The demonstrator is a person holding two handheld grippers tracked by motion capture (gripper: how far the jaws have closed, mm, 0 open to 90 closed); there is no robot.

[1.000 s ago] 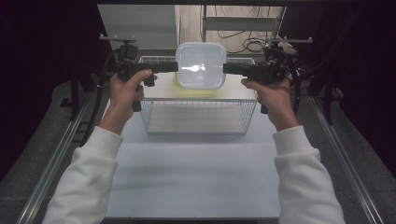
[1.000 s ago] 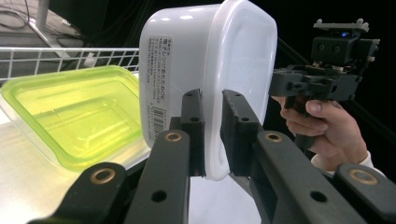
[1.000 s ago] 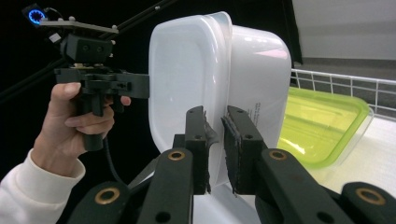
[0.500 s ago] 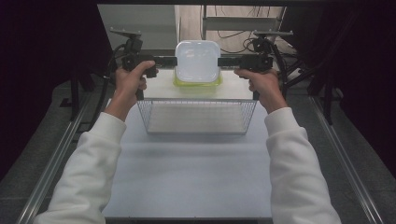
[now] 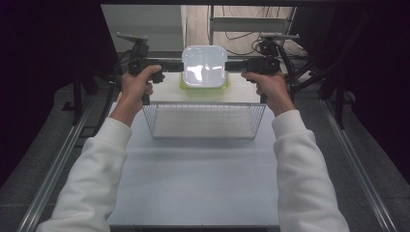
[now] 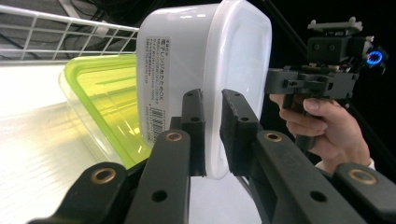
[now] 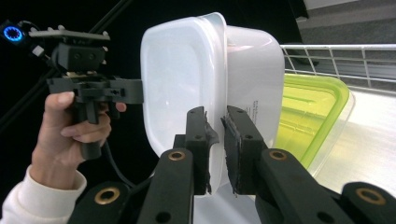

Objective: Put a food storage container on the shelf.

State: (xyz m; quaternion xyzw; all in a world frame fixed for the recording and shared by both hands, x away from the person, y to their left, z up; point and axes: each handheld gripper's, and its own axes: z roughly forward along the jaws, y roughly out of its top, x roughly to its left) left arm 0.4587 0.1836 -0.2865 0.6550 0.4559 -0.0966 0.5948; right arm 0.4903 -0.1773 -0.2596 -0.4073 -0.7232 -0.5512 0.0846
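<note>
White lidded container (image 5: 204,66) held in the air between both tongs, above the green-lidded container (image 5: 205,87) at the far side of the wire basket (image 5: 205,121). Left tongs (image 6: 212,133) clamp its rim on one side; right tongs (image 7: 215,149) clamp the opposite rim. Basket rests on white surface (image 5: 193,179).

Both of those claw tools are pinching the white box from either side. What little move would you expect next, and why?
Probably a gentle lowering. The left gripper and right gripper each clamp the rim of the white container, holding it directly above the green-lidded container past the wire basket. It seems lined up for stacking, so easing it straight down looks the likeliest step.
</note>
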